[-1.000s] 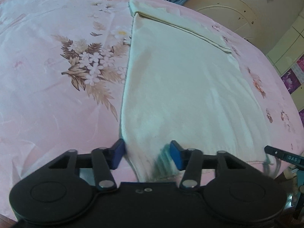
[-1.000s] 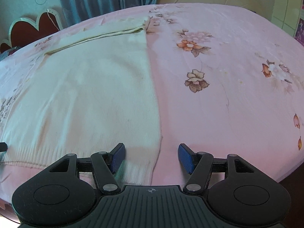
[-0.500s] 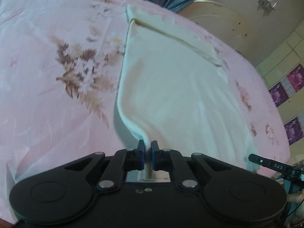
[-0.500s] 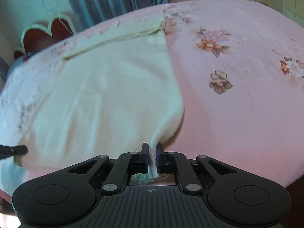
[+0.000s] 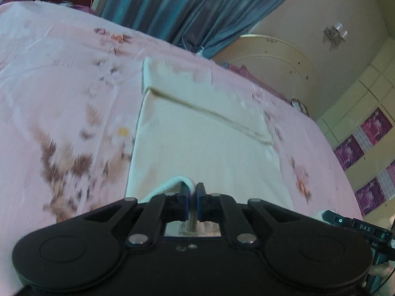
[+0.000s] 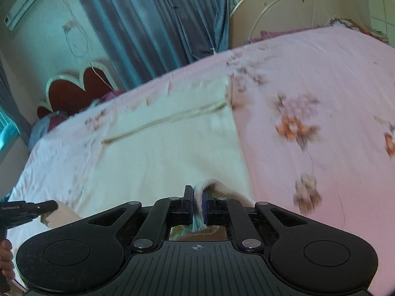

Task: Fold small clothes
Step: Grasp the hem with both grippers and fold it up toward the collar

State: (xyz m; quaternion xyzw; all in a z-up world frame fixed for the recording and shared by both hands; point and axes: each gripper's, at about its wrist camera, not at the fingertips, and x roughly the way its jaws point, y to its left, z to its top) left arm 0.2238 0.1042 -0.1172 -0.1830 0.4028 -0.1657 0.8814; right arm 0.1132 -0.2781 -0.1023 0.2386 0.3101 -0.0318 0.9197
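Observation:
A cream knitted garment [image 5: 202, 143] lies flat on a pink flowered bedsheet [image 5: 49, 98], its far end folded over as a band. My left gripper [image 5: 193, 190] is shut on the garment's near left hem corner, which is lifted off the bed. In the right wrist view the same cream garment [image 6: 167, 148] stretches away, and my right gripper [image 6: 196, 193] is shut on its near right hem corner, also raised. The right gripper's tip [image 5: 345, 220] shows at the lower right of the left wrist view, and the left gripper's tip [image 6: 29, 208] at the left of the right wrist view.
Blue curtains [image 6: 153, 24] hang behind the bed. A red scalloped headboard [image 6: 76, 91] stands at the left and a round cream frame [image 5: 276, 56] at the right. The pink bedsheet [image 6: 321, 98] spreads wide on both sides of the garment. A hand [image 6: 6, 259] shows at the left edge.
Both grippers went from open around the hem corners to shut on them. Both have since risen and moved forward over the garment, lifting the near hem off the bed.

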